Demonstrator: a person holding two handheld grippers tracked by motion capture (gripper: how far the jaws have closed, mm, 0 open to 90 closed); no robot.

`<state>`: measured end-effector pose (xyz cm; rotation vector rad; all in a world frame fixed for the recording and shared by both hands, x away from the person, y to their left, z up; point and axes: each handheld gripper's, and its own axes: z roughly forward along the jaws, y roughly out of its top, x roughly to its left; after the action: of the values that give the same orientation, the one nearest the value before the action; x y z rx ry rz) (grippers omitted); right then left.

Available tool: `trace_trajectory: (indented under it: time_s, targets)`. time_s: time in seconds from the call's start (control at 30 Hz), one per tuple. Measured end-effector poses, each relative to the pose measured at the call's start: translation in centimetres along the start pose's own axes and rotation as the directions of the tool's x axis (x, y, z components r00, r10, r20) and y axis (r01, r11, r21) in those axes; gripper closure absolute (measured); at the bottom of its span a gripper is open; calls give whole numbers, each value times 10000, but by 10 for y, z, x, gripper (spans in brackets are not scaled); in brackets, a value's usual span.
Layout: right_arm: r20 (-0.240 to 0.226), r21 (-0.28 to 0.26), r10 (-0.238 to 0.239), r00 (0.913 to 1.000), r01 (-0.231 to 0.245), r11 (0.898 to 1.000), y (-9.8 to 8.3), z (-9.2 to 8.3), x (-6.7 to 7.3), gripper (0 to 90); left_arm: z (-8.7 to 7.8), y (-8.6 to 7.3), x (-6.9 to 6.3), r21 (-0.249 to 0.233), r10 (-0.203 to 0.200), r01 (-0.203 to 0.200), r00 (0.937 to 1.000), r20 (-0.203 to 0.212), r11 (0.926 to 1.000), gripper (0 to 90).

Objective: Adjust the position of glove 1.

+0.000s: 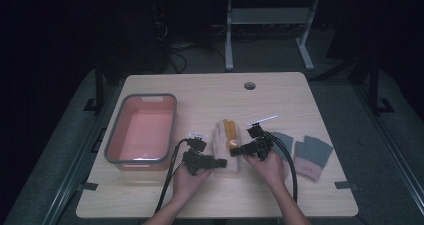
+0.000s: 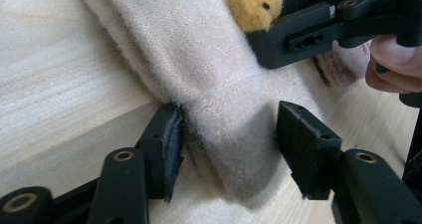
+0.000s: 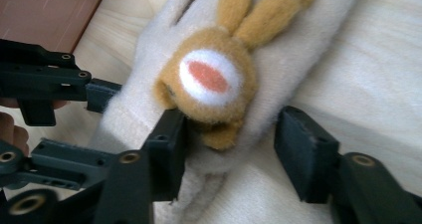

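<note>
**Both grippers at the cream glove**

The fluffy cream knitted glove (image 1: 226, 147) with an orange plush animal face sewn on its back lay flat on the light wooden table (image 1: 210, 97), and everything else is placed from it. Your left gripper (image 1: 220, 162) had come in at the glove's cuff end from the left: in the left gripper view (image 2: 226, 149) the cuff sat between its two black jaws, one pad touching the fabric's edge and the other standing just clear, so the jaws were part-closed around the cloth but not clamped on it. Your right gripper (image 1: 236, 151) approached from the glove's right side. In the right gripper view (image 3: 226, 154) its jaws straddled the lower edge of the orange plush face (image 3: 211, 82), one pad against the fur, the other apart from it, again not pinched shut.

Left of the glove, well apart, stood the salmon-pink rectangular plastic tub with a grey rim (image 1: 141, 130). Right of the glove, beyond your right hand (image 1: 270, 167), lay a pair of grey fingerless knitted gloves with pink cuffs (image 1: 310, 156), side by side.
</note>
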<state>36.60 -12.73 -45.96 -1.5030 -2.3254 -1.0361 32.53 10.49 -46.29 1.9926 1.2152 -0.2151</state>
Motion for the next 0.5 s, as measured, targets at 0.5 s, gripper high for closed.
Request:
trace_trajectory:
  time_s: [0.5]
  targets:
    - [-148, 14, 33, 9999, -33, 10000, -1, 9, 6, 699, 5, 5, 6, -43, -380, 383, 9982, 468, 9993, 624]
